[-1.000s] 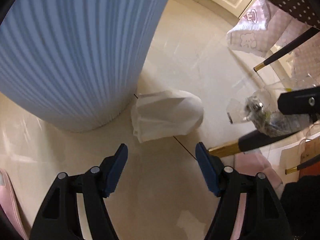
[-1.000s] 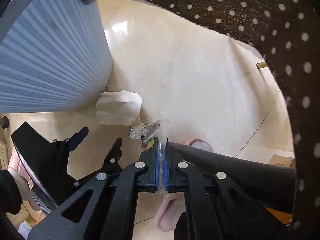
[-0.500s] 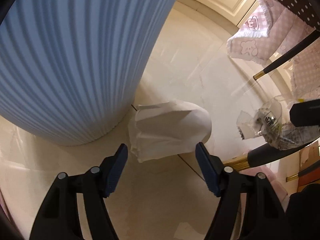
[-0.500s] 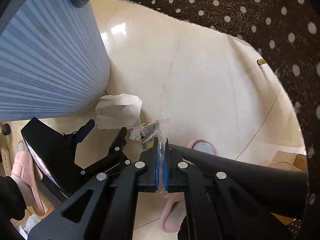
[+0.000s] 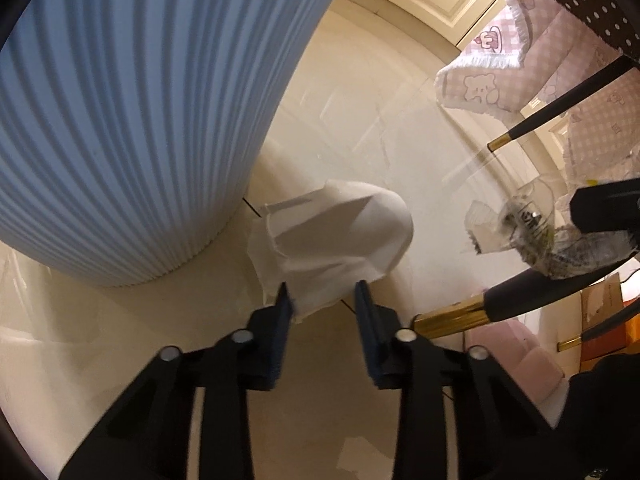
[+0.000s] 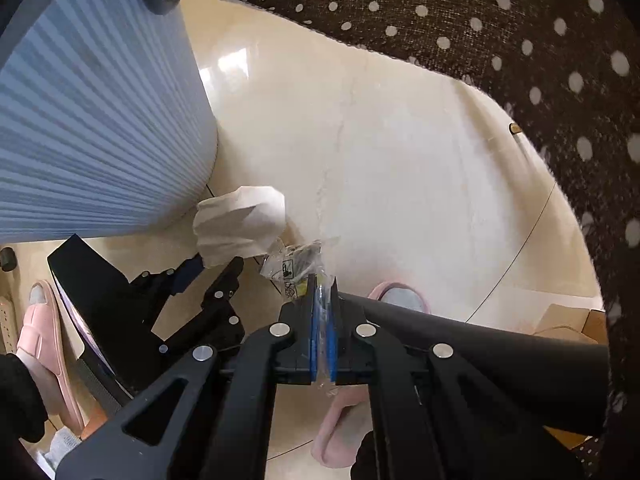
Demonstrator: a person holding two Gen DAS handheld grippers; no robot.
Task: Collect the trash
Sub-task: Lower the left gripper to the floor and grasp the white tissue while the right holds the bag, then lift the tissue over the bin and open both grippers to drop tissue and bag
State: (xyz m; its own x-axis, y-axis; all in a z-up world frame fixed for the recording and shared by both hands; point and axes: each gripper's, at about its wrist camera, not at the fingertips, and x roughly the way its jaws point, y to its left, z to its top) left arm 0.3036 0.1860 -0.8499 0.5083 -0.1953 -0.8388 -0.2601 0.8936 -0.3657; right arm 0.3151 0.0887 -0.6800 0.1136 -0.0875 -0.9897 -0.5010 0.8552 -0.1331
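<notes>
A crumpled white tissue (image 5: 332,236) lies on the cream floor against the base of the ribbed blue bin (image 5: 132,112). My left gripper (image 5: 322,294) is half closed, its blue pads either side of the tissue's near edge with a gap still between them. In the right wrist view the tissue (image 6: 240,224) and the left gripper (image 6: 218,264) show beside the bin (image 6: 92,128). My right gripper (image 6: 322,284) is shut on a clear plastic wrapper (image 6: 294,266), held above the floor; the wrapper also shows in the left wrist view (image 5: 532,236).
A black chair leg with a gold foot (image 5: 492,308) stands right of the tissue. A dark dotted cloth (image 6: 480,32) hangs overhead. Pink slippers (image 6: 40,344) and a cardboard box (image 6: 568,320) sit nearby. A pink checked cloth (image 5: 496,68) hangs at the back.
My left gripper moved forward to the tissue and its jaws narrowed from wide open to about half. My right gripper stays shut on the wrapper.
</notes>
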